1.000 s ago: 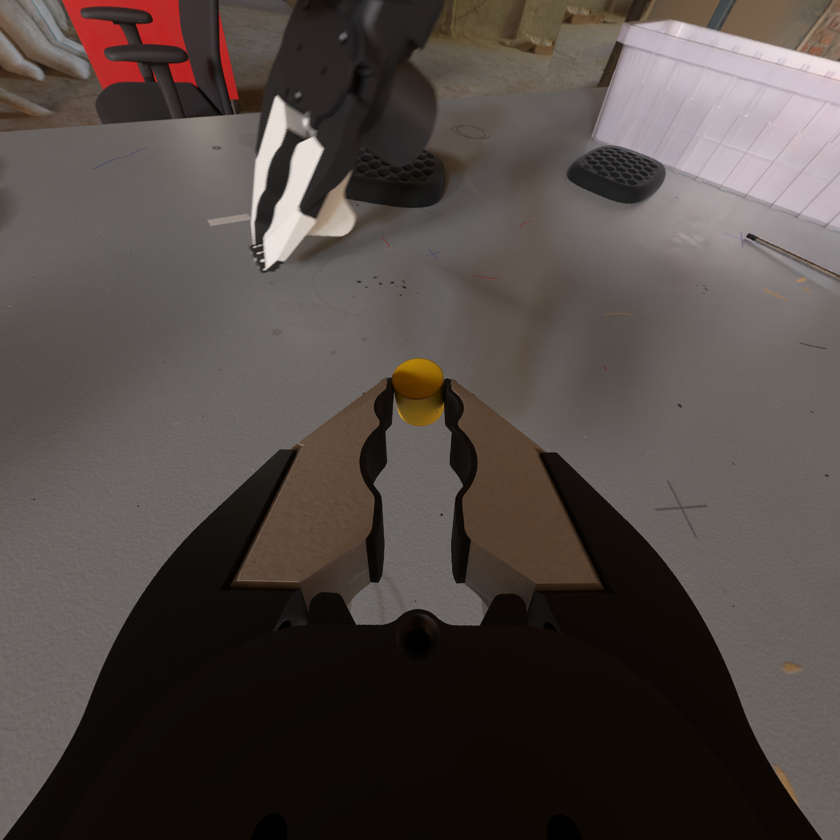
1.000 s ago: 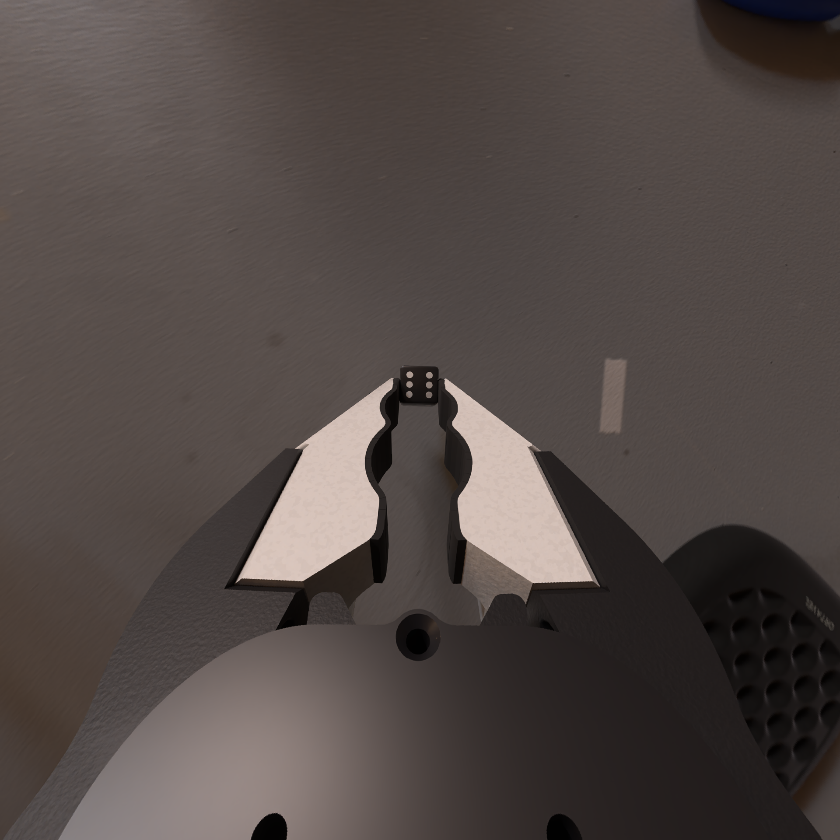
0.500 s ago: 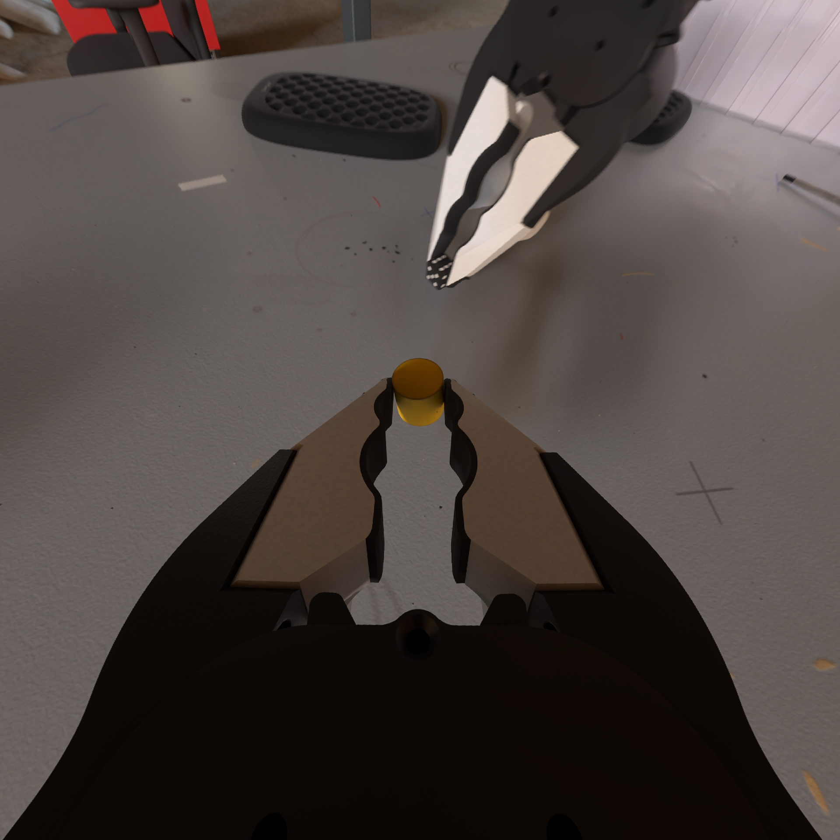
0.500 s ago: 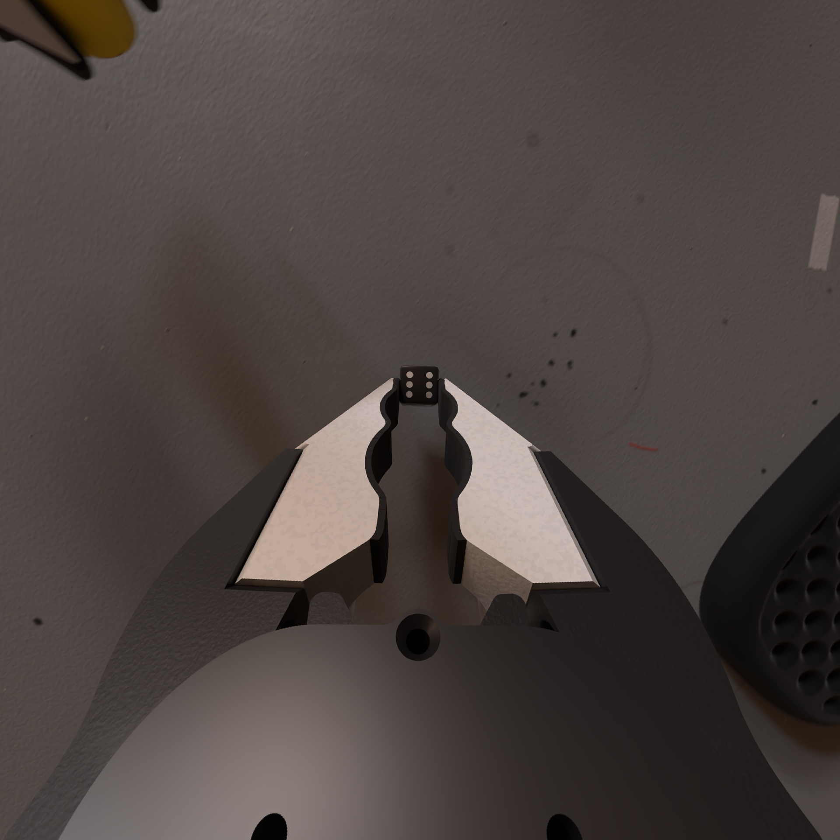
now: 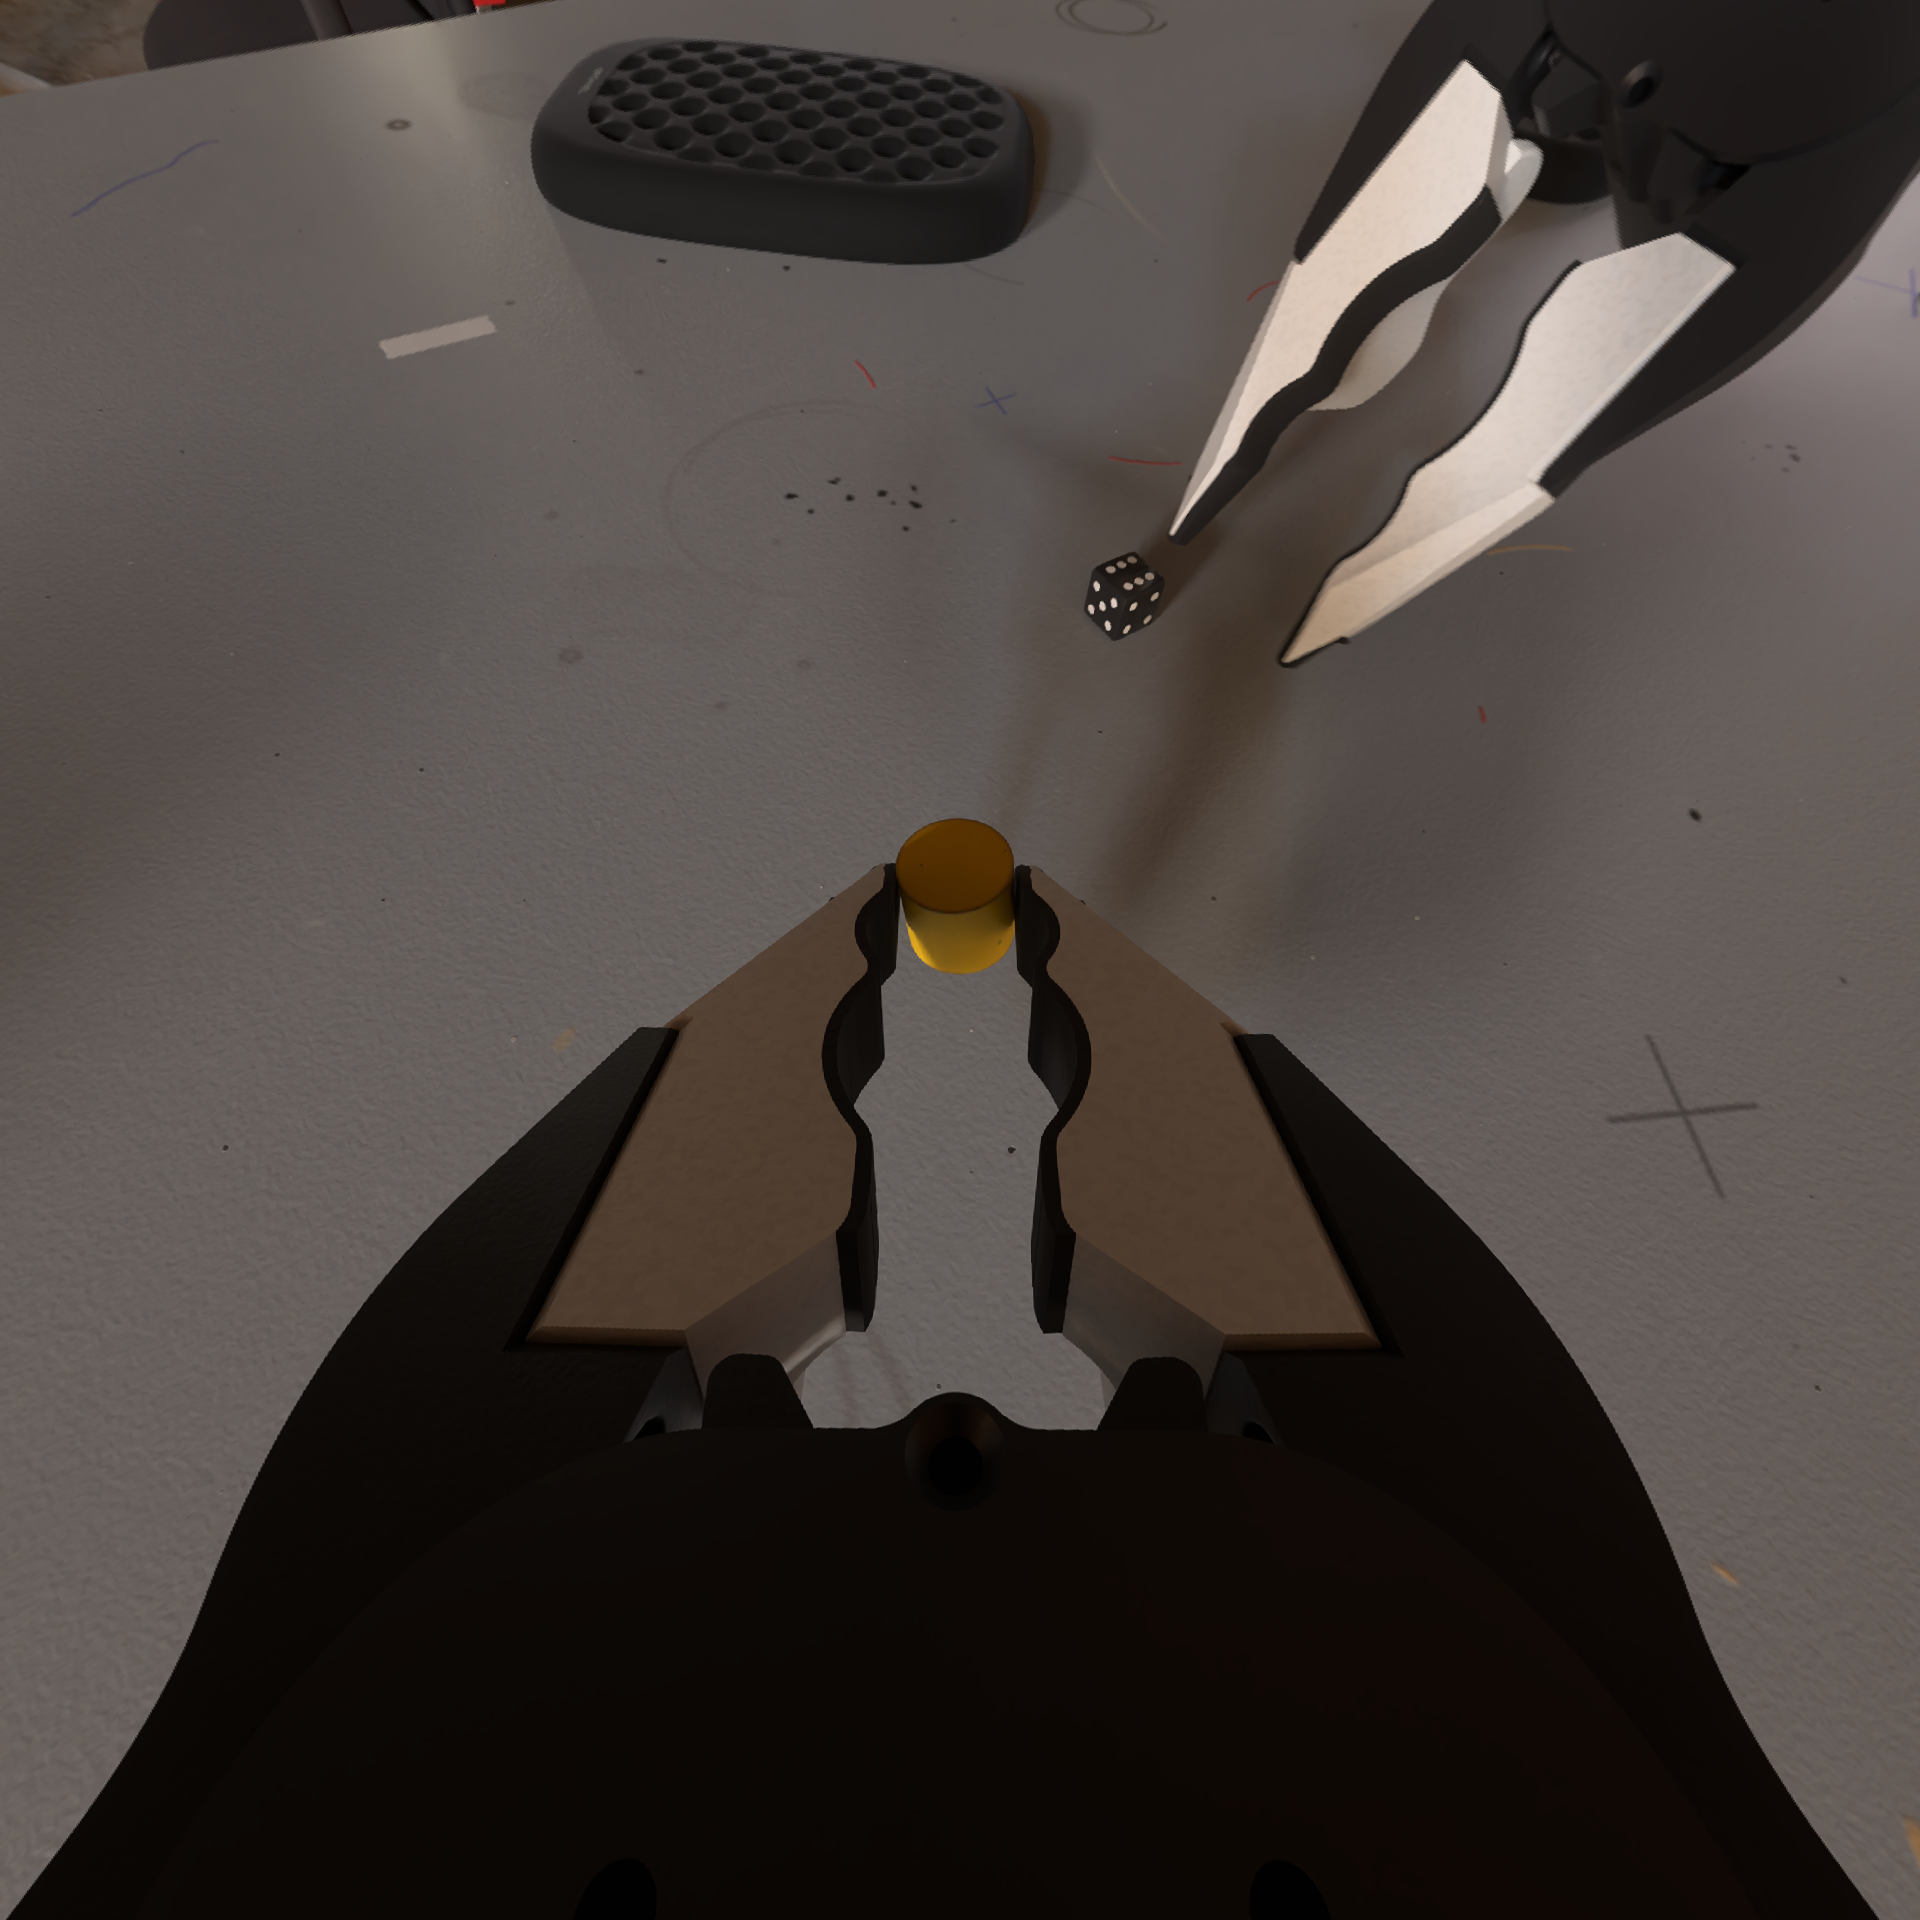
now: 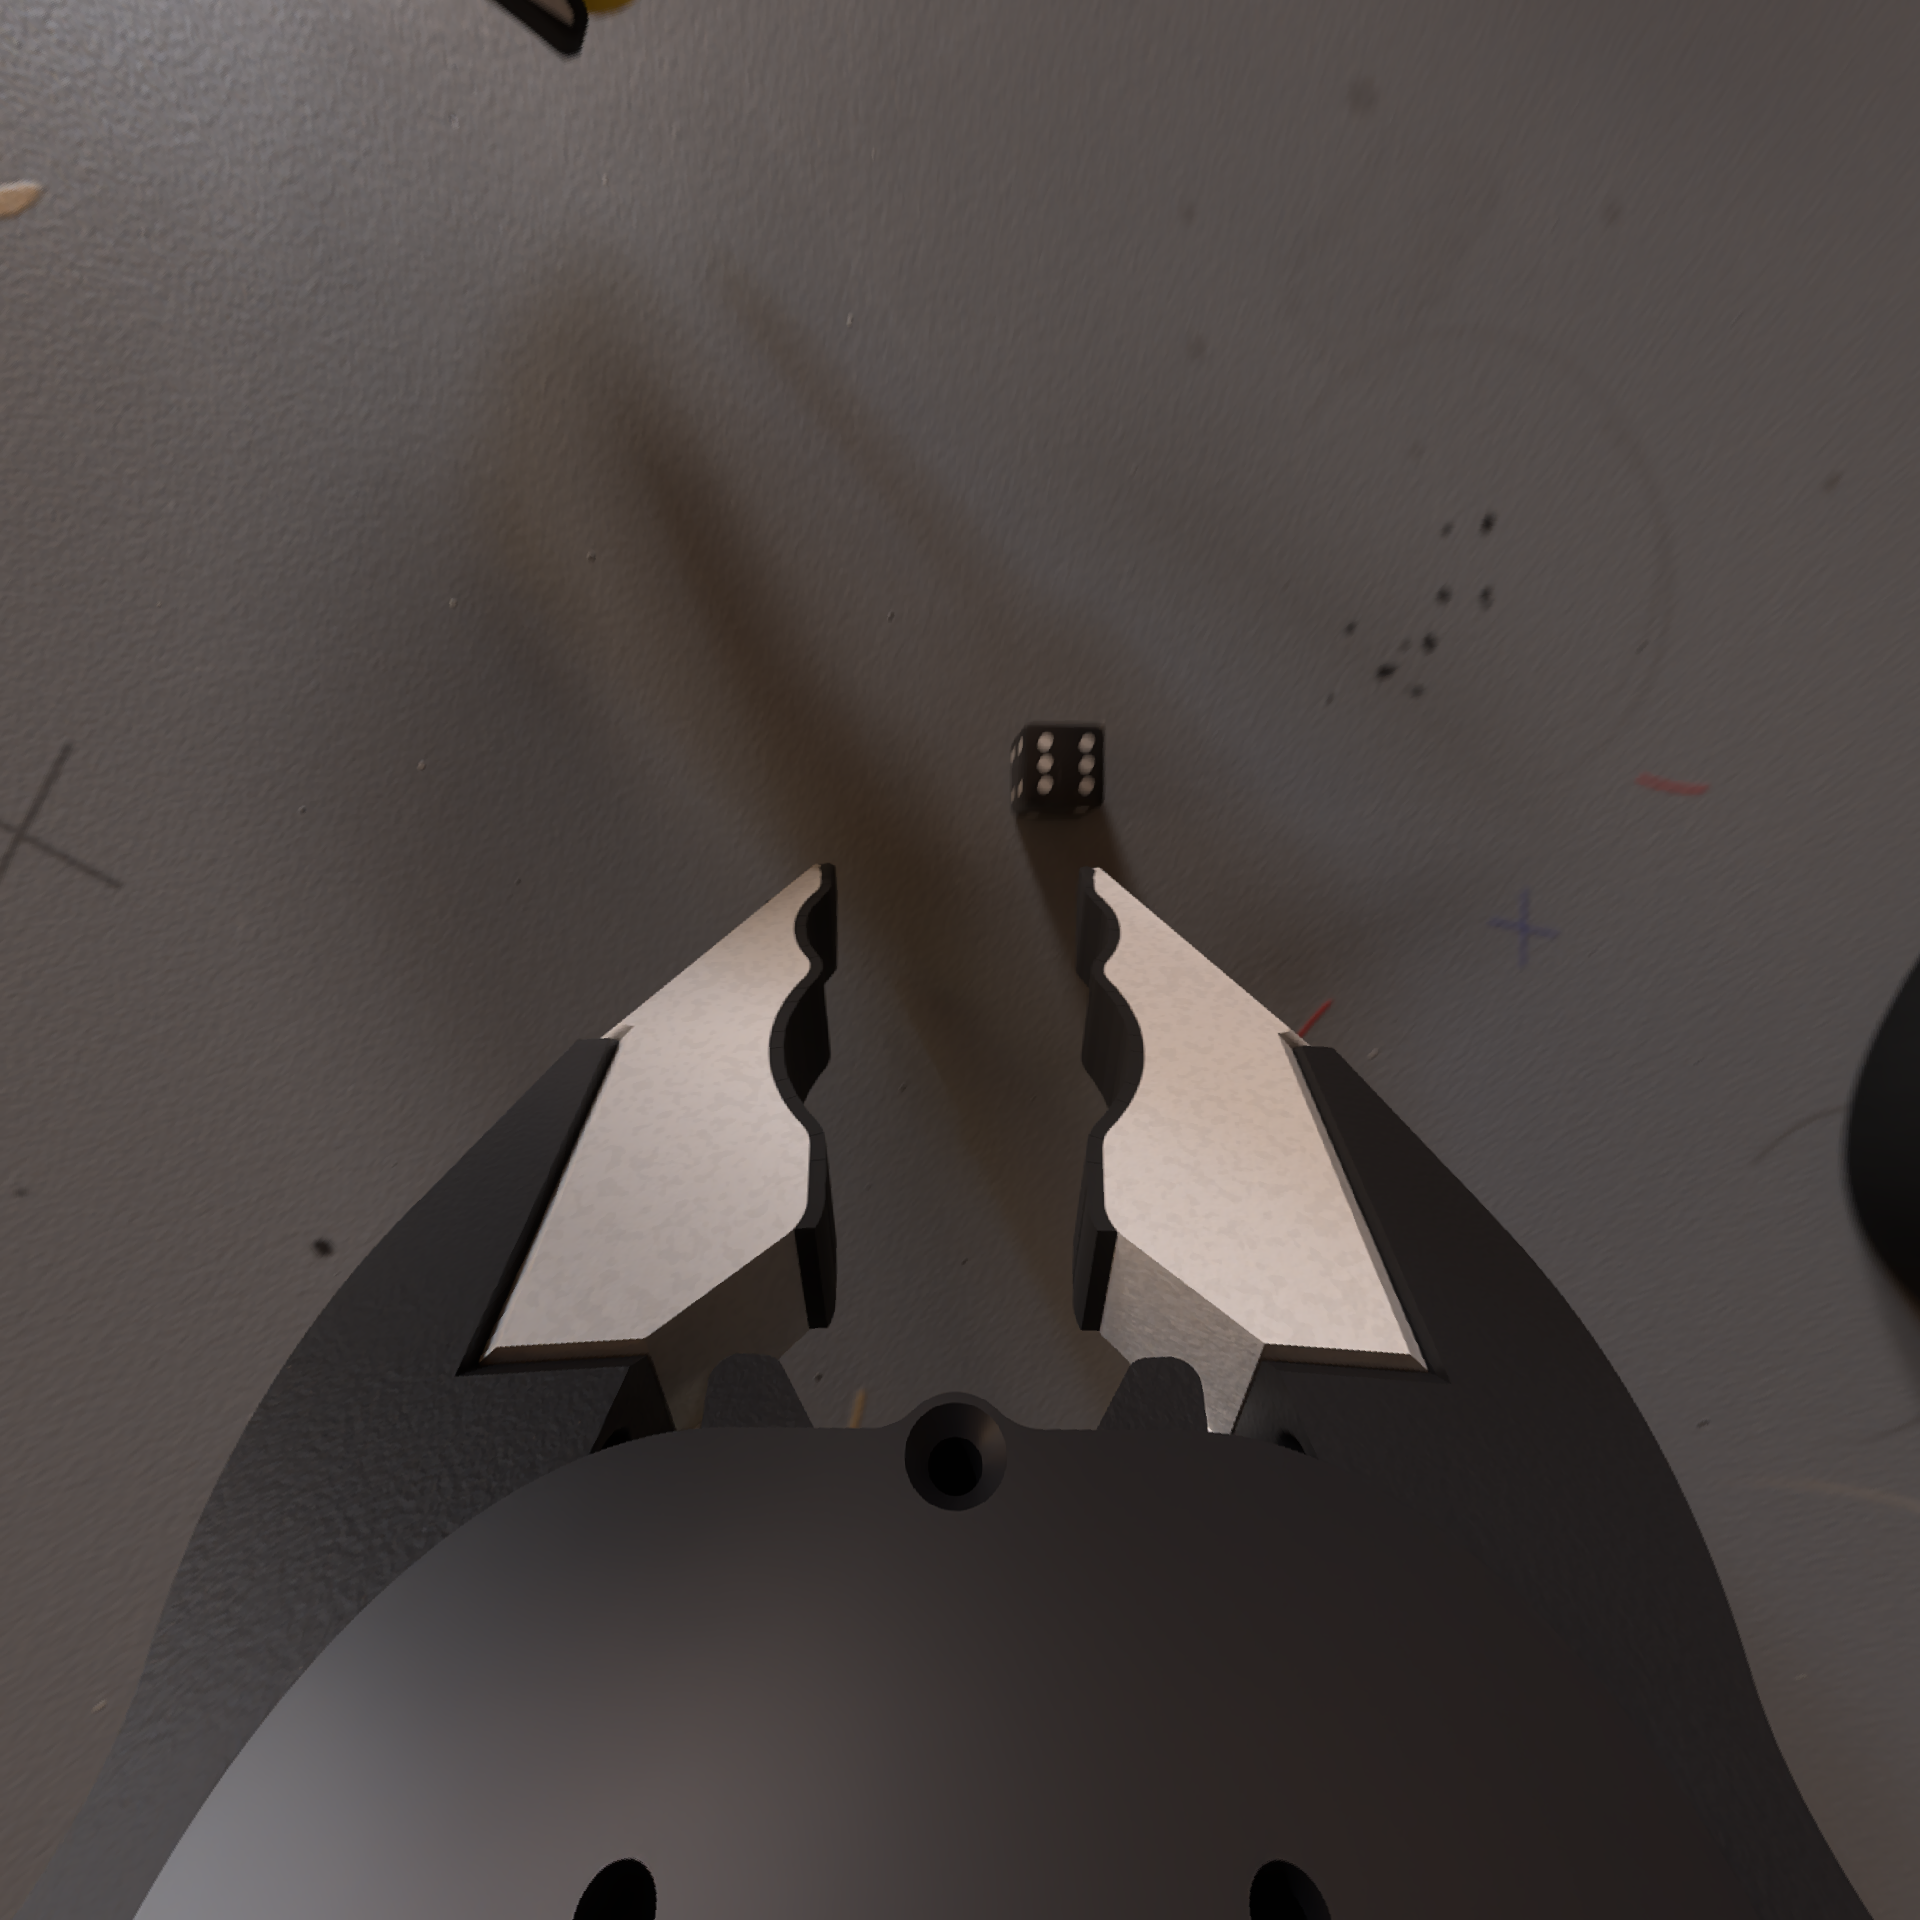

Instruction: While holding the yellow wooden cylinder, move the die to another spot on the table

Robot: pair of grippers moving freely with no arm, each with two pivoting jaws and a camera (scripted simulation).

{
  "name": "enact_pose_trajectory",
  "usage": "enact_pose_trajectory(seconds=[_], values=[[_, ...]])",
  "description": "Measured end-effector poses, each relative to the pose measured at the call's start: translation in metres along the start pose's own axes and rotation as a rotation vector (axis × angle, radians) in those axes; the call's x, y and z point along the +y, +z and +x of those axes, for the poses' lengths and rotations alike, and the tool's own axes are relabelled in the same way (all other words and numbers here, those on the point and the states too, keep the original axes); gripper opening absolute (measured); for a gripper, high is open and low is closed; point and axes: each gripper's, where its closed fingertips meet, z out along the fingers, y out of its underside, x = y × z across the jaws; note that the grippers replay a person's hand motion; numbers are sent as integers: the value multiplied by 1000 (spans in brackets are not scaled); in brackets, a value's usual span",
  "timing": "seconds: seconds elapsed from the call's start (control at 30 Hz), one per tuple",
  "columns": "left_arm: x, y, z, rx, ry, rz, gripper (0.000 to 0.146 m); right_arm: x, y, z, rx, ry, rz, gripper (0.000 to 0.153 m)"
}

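Observation:
My left gripper (image 5: 956, 883) is shut on the yellow wooden cylinder (image 5: 955, 896), held upright between its fingertips above the grey table (image 5: 312, 727). The black die (image 5: 1123, 595) with white pips lies on the table, apart from any finger. My right gripper (image 6: 956, 873) is open and empty, its tips a little short of the die (image 6: 1058, 771). In the left wrist view the right gripper (image 5: 1236, 597) hangs at the upper right, tips just right of the die.
A black perforated pad (image 5: 784, 145) lies at the far side of the table; the dark edge of a pad shows at the right wrist view's right edge (image 6: 1886, 1132). A strip of pale tape (image 5: 436, 336) and pen marks are on the table.
My right gripper has opened and let go of the die, which now lies on the table. The gripper has drawn back a little. The left gripper still holds the cylinder.

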Motion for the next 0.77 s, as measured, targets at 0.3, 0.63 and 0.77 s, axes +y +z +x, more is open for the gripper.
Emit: enact_pose_trajectory(seconds=[0.3,0.63,0.77], values=[[3,3,-5,-5,-44,-30,22,25,-11,-9,-21,129,14,56],[4,4,-6,-2,-59,-33,22,45,-23,-22,-6,250,66,44],[4,4,-7,-9,-62,-32,22,56,-28,-23,40,197,44,38]])
